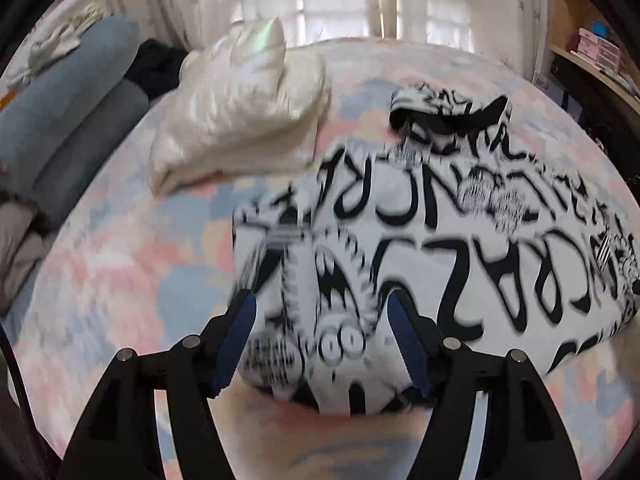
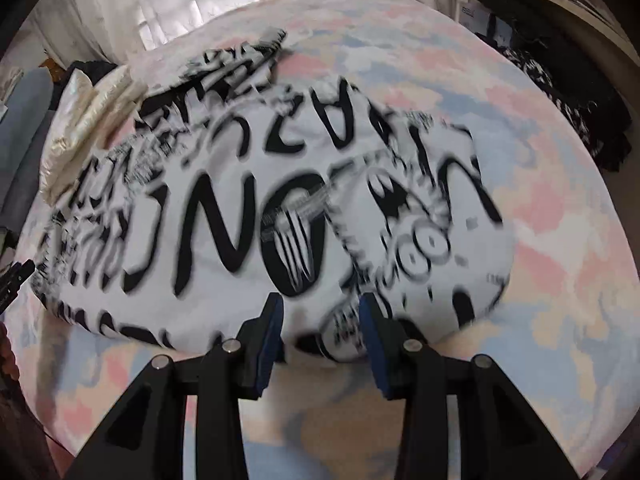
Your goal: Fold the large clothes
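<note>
The big white shirt with black letters (image 1: pixel 440 232) lies on the bed with the pink and blue cover (image 1: pixel 120 260), right in front of both grippers and just past their tips. It looks partly folded, with a doubled, rounded edge on the near side, though the pictures are blurry. The left gripper (image 1: pixel 322 340) has its jaws wide apart, with nothing pinched between them; the near edge of the shirt shows in the gap below. The right gripper (image 2: pixel 320 340) has its jaws closer together, and they look empty too, with the shirt's near edge just beyond the blue pads (image 2: pixel 270 344). A shiny cream pillow (image 1: pixel 240 116) sits farther off, to the left of the left gripper. The shirt looks soft, thin and light, so it will probably sag and bunch up when lifted. I think the best place to grab is the near folded edge, one gripper at each side, pinching all the layers together so none slip out.
</note>
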A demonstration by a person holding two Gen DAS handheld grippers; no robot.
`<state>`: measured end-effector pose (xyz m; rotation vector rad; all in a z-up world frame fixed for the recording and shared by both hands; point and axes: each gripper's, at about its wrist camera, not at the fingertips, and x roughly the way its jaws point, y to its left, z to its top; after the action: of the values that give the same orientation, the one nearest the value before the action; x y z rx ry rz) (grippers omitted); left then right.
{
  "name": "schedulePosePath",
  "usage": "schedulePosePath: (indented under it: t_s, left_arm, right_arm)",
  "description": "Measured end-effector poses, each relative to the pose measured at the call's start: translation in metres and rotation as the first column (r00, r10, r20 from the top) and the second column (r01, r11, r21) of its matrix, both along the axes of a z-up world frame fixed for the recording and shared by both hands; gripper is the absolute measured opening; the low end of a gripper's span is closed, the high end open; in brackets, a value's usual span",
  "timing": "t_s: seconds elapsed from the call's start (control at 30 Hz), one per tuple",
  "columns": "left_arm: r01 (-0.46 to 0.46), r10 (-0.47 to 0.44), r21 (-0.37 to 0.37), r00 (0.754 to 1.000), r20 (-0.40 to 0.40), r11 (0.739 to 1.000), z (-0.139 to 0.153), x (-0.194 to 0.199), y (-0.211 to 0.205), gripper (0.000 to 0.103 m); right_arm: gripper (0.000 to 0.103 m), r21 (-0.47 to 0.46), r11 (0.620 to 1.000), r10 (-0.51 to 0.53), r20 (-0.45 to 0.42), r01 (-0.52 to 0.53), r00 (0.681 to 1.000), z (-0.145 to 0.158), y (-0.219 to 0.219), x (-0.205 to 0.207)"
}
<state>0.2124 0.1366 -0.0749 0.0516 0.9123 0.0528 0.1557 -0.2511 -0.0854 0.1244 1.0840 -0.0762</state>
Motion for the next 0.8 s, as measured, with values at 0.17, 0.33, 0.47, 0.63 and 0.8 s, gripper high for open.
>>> schedulePosePath:
  t_s: [0.17,0.33,0.47,0.63,0.8]
  left_arm:
    - [0.040,-0.040,0.023,0.999,0.021,0.999,0.035,0.048,-0.009,0.067]
    - [0.089,-0.091,0.031,0.995,0.040,0.996,0.066,0.113,-0.030,0.068]
    - [0.092,-0.098,0.090,0.993,0.061,0.992,0.081,0.184,-0.054,0.072]
    - [0.045,-0.046,0.031,0.999,0.028,0.999,0.069,0.267,-0.068,0.072]
    - [0.011,-0.011,-0.008,1.000,-0.007,1.000,0.030,0.333,-0.081,0.072]
  right_arm:
    - [0.039,-0.007,0.999,0.052,0.044,-0.051,0.998,0.041,0.010,0.046]
    - [0.039,-0.041,0.996,0.085,0.091,-0.082,0.992,0.085,0.019,0.116]
    - [0.039,0.006,0.999,0.051,0.107,-0.052,0.993,0.104,0.015,0.191]
    - [0.039,0.027,1.000,-0.008,0.131,0.004,0.991,0.096,0.012,0.278]
    - [0.039,0.062,0.996,-0.070,0.118,0.063,0.991,0.058,0.010,0.348]
